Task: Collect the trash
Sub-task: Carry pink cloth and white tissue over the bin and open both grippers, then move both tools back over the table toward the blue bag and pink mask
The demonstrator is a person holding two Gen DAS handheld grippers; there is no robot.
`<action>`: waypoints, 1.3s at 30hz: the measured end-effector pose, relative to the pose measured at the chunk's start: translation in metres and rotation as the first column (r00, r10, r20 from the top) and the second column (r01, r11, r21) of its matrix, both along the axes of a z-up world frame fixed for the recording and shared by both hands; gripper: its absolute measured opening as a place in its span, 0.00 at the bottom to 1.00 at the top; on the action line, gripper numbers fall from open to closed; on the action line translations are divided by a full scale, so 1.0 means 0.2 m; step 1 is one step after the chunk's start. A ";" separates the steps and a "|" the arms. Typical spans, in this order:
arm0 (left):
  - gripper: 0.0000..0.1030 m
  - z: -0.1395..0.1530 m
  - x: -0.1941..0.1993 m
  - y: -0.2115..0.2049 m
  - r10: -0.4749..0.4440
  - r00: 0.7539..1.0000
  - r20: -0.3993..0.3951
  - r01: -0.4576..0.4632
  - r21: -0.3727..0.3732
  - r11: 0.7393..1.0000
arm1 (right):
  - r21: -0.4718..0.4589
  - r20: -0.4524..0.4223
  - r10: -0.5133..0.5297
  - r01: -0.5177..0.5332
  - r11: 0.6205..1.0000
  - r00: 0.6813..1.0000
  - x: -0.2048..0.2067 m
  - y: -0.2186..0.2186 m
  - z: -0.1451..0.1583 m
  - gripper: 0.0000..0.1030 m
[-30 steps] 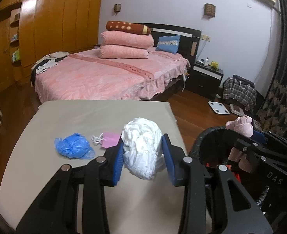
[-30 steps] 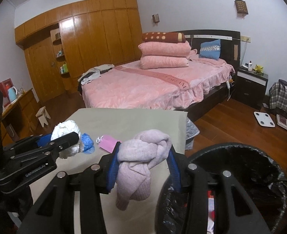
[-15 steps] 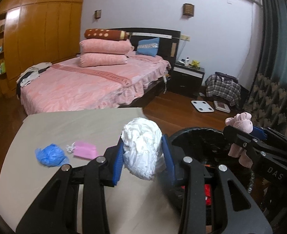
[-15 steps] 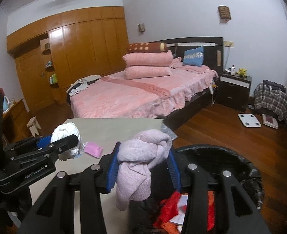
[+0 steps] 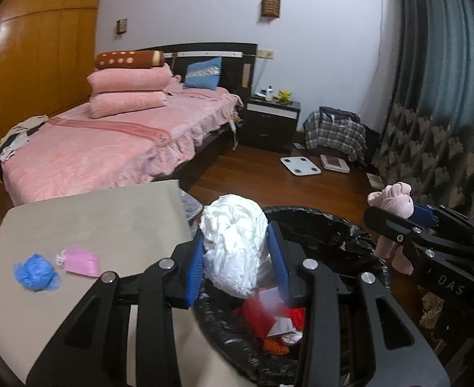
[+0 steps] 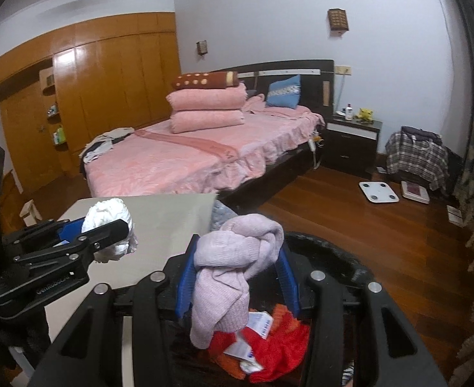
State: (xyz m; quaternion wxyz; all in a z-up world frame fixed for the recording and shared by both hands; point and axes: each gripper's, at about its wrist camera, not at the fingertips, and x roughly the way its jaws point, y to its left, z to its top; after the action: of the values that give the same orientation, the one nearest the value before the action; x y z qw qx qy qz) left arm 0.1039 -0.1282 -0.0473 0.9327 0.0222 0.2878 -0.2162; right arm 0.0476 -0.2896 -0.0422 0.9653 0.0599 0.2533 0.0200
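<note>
My left gripper (image 5: 237,258) is shut on a crumpled white wad (image 5: 235,245) and holds it over the near rim of the black-lined trash bin (image 5: 327,225). My right gripper (image 6: 237,274) is shut on a knotted pink cloth (image 6: 233,264) hanging above the bin (image 6: 333,258), which holds red and white rubbish (image 6: 269,348). The left gripper with the wad (image 6: 111,229) shows at the left of the right wrist view. The pink cloth (image 5: 395,203) shows at the right of the left wrist view. A blue wad (image 5: 35,271) and a pink mask (image 5: 80,261) lie on the beige table (image 5: 92,219).
A pink bed (image 5: 101,142) stands behind the table. A dark nightstand (image 5: 269,119), a white scale (image 5: 300,165) and a plaid bag (image 5: 335,132) are on the wooden floor beyond the bin. A curtain (image 5: 430,135) hangs at the right.
Both grippers have moved right from over the table to above the trash bin, still holding the white wad and the pink cloth. The bin's contents have come into view.
</note>
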 end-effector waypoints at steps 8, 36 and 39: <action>0.41 -0.10 0.04 -0.18 -0.080 0.996 -0.029 0.080 -0.008 0.997 | 0.004 -0.012 -0.044 0.044 0.999 0.999 -0.02 -0.13 -0.05 0.44; 0.87 -0.02 -0.01 0.28 0.142 0.990 0.020 -0.142 -0.011 0.990 | 0.016 0.005 -0.027 0.027 1.000 1.000 0.02 -0.04 -0.10 0.94; 0.87 -0.03 -0.01 0.36 0.169 0.985 0.015 -0.169 -0.006 0.986 | 0.014 -0.001 -0.005 0.005 1.000 1.000 0.05 0.04 -0.11 0.94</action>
State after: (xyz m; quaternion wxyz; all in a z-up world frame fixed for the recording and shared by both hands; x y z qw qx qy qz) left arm 0.1014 -0.0569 -0.0536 0.9500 -0.0030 0.2806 -0.1367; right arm 0.0581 -0.2820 -0.0633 0.9648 0.0673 0.2535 0.0194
